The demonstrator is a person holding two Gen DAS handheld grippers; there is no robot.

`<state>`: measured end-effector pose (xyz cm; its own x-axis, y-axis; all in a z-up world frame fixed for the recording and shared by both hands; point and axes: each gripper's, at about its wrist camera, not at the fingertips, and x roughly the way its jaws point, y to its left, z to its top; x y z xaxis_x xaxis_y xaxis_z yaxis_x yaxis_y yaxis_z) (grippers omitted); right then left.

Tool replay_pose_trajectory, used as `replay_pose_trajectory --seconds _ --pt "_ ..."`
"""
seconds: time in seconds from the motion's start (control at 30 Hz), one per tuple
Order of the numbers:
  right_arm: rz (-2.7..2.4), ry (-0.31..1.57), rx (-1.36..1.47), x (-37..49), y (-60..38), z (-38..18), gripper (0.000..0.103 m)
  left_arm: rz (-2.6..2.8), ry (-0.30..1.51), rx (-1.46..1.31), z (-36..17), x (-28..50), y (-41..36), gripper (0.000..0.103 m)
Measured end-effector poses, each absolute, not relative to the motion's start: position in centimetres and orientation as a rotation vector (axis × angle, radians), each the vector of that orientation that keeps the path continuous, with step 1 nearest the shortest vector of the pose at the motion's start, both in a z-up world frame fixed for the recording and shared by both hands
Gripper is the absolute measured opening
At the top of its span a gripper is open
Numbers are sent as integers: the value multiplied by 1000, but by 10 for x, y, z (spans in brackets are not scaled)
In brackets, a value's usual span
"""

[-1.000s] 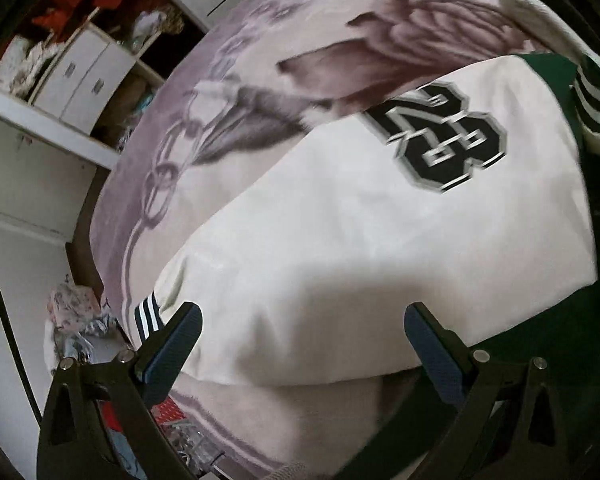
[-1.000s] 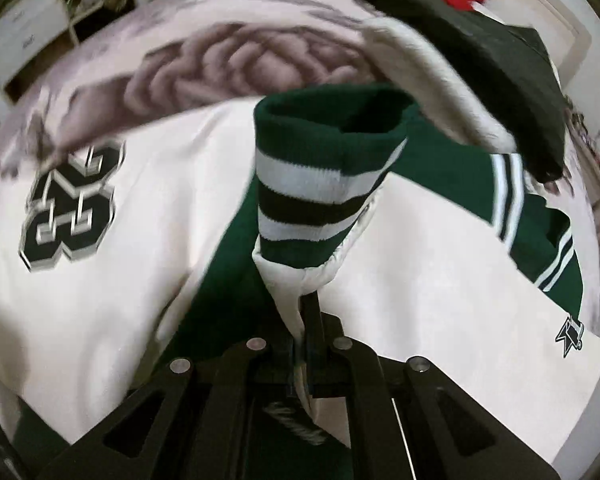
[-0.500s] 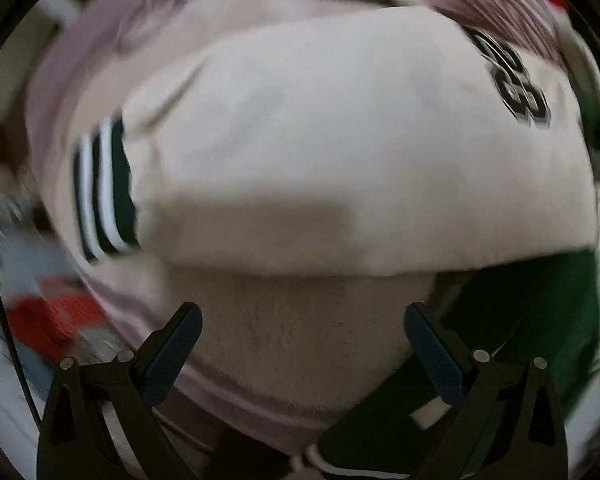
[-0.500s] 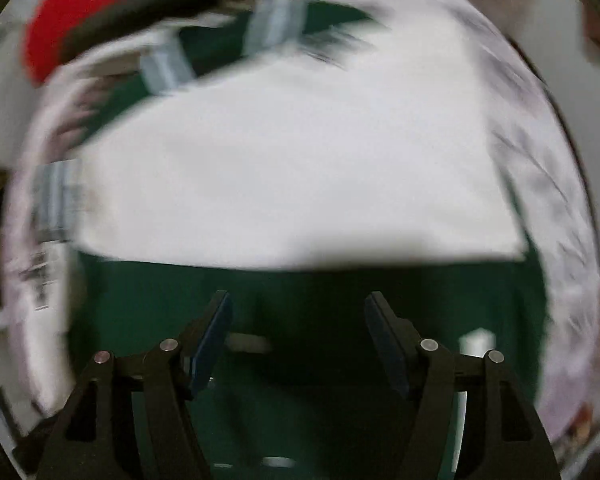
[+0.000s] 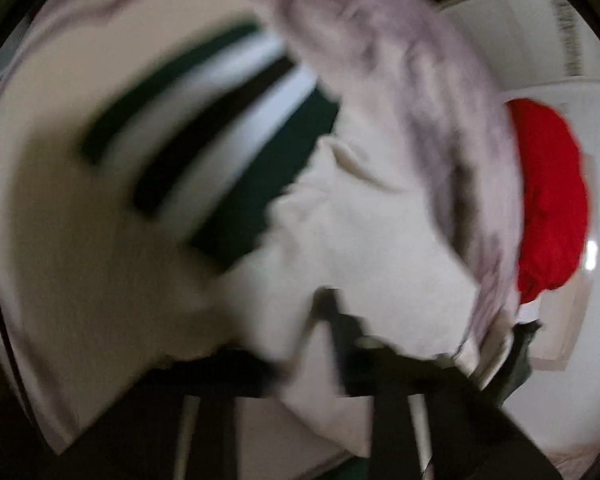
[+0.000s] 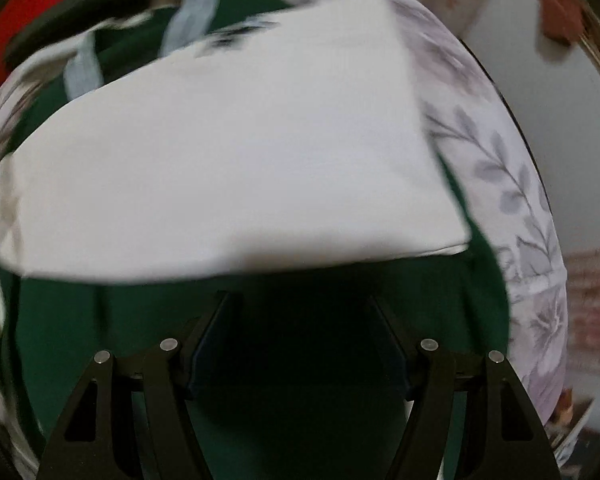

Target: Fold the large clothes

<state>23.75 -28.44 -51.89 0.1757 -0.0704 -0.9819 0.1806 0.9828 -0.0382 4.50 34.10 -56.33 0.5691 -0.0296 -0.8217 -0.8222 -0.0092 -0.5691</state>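
The jacket is cream and dark green, spread on a pale floral bedspread. The left wrist view is blurred: its green, white and black striped cuff lies at upper left, with the cream sleeve bunched below it. My left gripper is closing, and a fold of that cream cloth is pinched between its fingers. In the right wrist view a folded cream panel lies across the green body. My right gripper hangs open just above the green cloth, holding nothing.
A red garment lies past the bed's edge in the left view and shows again as red cloth at top left in the right view, beside a dark garment. The bedspread ends at the right against a white wall.
The left gripper swung from the numbered cream panel to the striped cuff and shut on cream cloth. The right gripper let go of the other cuff, opened and moved over the green body.
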Motion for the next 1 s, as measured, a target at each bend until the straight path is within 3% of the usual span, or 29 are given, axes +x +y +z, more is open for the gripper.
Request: replay_pose_trajectory --seconds 0.2,0.4,0.47,0.5,0.53,0.6,0.7,0.77,0.8,0.83,0.87,1.0 --pt "-10 1366 108 230 -183 -509 71 713 653 -1405 -550 82 423 5" --pt "80 1400 175 232 -104 -516 72 571 777 -1393 -579 142 459 7" --pt "98 1393 186 232 -90 -515 73 491 800 -1459 -593 140 459 26" --pt "104 1390 191 237 -91 -514 73 434 774 -1513 -602 139 456 48" --pt "107 1387 199 241 -88 -511 73 405 729 -1536 -600 135 450 62" --pt "116 1389 234 252 -92 -512 74 376 641 -1540 -601 133 447 72" --pt "102 1391 235 263 -91 -511 74 417 625 -1531 -604 142 446 73" --pt "78 1384 189 277 -85 -508 74 467 557 -1519 -600 142 446 71" --pt "65 1380 165 284 -80 -507 74 480 530 -1505 -595 144 446 56" --pt "27 1370 112 288 -78 -504 74 486 507 -1488 -590 149 447 13" --pt "-17 1361 50 293 -77 -501 74 497 514 -1474 -586 152 449 0" --pt "-141 1315 -122 305 -77 -487 74 520 467 -1397 -562 161 459 1"
